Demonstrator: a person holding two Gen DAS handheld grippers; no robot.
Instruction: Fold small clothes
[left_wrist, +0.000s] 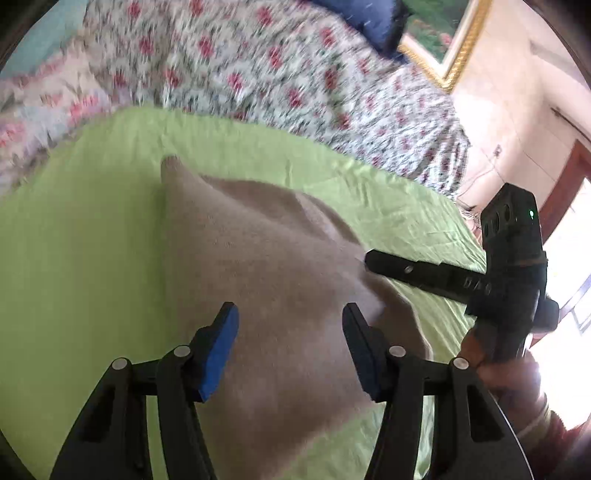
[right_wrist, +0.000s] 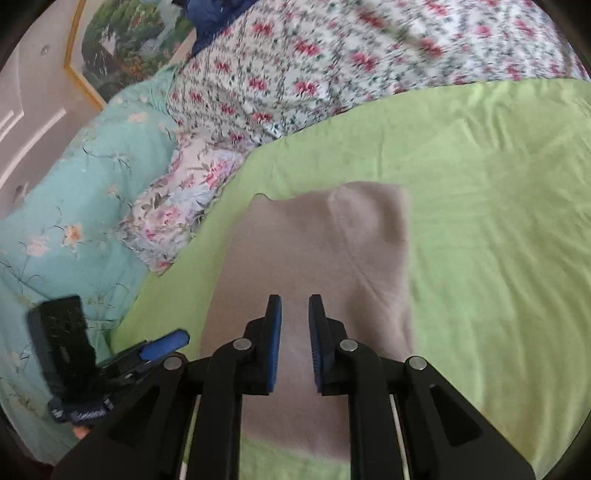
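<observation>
A small beige garment (left_wrist: 266, 258) lies partly folded on a light green sheet (left_wrist: 74, 240); it also shows in the right wrist view (right_wrist: 317, 251). My left gripper (left_wrist: 290, 314) hovers over the garment's near part with its jaws wide open and nothing between them. My right gripper (right_wrist: 294, 306) is over the garment's near middle with its blue pads a narrow gap apart and nothing gripped. From the left wrist view the right gripper (left_wrist: 369, 258) reaches in from the right, its tip at the garment's right edge. The left gripper (right_wrist: 166, 343) shows at the lower left of the right wrist view.
A floral quilt (left_wrist: 258, 62) lies beyond the green sheet. A turquoise floral blanket (right_wrist: 74, 184) lies at the left. A gold-framed painting (right_wrist: 122, 40) leans behind the bed. A dark blue pillow (left_wrist: 365, 18) sits at the far end. The green sheet (right_wrist: 498, 221) spreads to the right.
</observation>
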